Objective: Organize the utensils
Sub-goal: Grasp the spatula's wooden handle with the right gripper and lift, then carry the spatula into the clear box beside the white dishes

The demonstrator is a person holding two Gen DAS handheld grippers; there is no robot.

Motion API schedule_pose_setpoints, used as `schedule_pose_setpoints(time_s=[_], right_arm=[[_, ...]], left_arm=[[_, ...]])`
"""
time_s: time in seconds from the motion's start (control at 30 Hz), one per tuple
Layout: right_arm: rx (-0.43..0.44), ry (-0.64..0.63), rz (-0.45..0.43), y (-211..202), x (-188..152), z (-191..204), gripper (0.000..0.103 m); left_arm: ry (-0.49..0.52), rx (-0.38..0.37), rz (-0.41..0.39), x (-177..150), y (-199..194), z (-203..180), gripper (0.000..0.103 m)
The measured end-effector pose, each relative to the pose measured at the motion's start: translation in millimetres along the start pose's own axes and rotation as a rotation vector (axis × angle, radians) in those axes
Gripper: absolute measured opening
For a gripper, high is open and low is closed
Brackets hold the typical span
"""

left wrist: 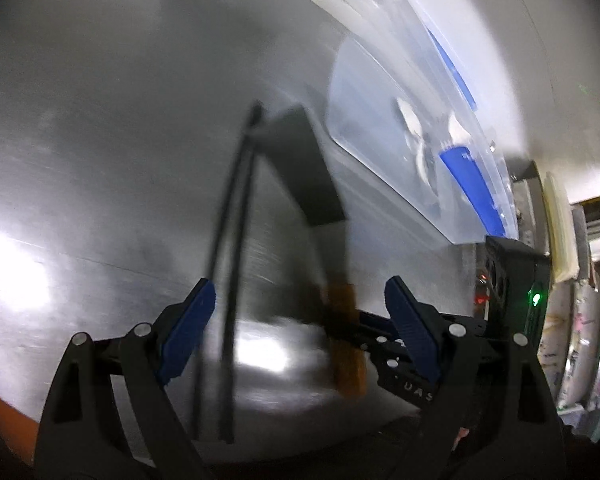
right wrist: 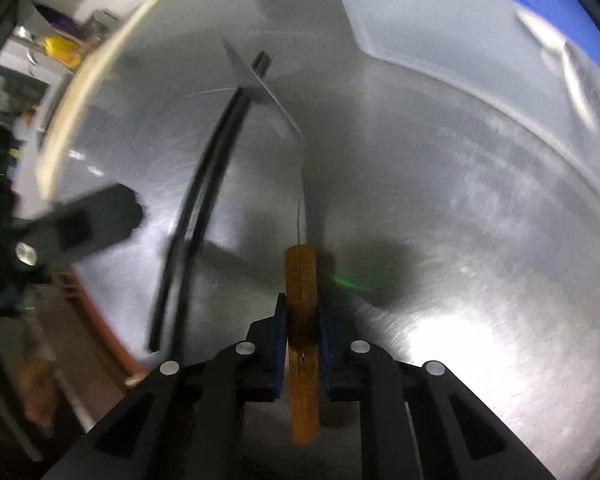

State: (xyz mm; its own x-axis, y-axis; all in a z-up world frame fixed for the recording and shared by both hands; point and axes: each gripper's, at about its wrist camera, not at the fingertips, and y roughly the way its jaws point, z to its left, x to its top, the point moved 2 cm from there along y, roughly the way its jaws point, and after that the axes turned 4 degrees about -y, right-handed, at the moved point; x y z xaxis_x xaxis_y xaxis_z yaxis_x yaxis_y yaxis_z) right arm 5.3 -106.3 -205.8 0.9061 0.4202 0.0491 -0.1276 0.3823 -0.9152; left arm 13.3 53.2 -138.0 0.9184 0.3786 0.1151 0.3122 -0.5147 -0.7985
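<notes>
The right gripper [right wrist: 302, 340] is seen clamped on the wooden handle [right wrist: 301, 344] of a spatula [right wrist: 266, 88]; the blue pads press both sides of the handle. The thin shank runs toward 12 o'clock and ends in a flat metal blade, viewed nearly edge-on, which appears lifted off the steel table [right wrist: 460, 240], though contact cannot be ruled out because of blur.

A pair of black chopsticks [right wrist: 196, 200] is noted lying on the table, running from 7 o'clock toward 12 o'clock, just beside the blade tip.

In the left wrist view, the left gripper [left wrist: 300, 320] is recorded with its jaws spread wide and nothing held. The chopsticks [left wrist: 232, 264] lie between its fingers, nearer the 9 o'clock finger. The spatula [left wrist: 304, 160] crosses the view with its handle at about 5 o'clock.

A clear plastic container [left wrist: 380, 120] with blue parts is located at 2 o'clock; pale utensils, probably spoons [left wrist: 412, 128], are visible inside.

Step judged in hand: carrying the spatula to the container. The next move is judged to call for swinging the blade toward 1 o'clock and over the container rim before release. The chopsticks are judged the left gripper's likely next pick.
</notes>
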Motion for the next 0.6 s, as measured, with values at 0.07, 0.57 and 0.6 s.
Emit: schedule_pose_setpoints(time_s=[0.07,0.57,0.6], right_arm=[[0.068,0.047,0.013,-1.4,-3.0,-6.2,0.015],[0.295,0.190,0.012,-15.6,-23.0,-38.7,0.015],[0.324,0.195,0.013,-18.1,-24.4,-39.7,0.015]], left_arm=[[0.000,-0.024,0.034,-4.2,10.6,-8.3,0.083],[-0.027,-0.092,0.141,-21.2,55.1,-46.7,0.083],[-0.029,-0.098,0.152,-23.3,59.5,-49.9,0.083]])
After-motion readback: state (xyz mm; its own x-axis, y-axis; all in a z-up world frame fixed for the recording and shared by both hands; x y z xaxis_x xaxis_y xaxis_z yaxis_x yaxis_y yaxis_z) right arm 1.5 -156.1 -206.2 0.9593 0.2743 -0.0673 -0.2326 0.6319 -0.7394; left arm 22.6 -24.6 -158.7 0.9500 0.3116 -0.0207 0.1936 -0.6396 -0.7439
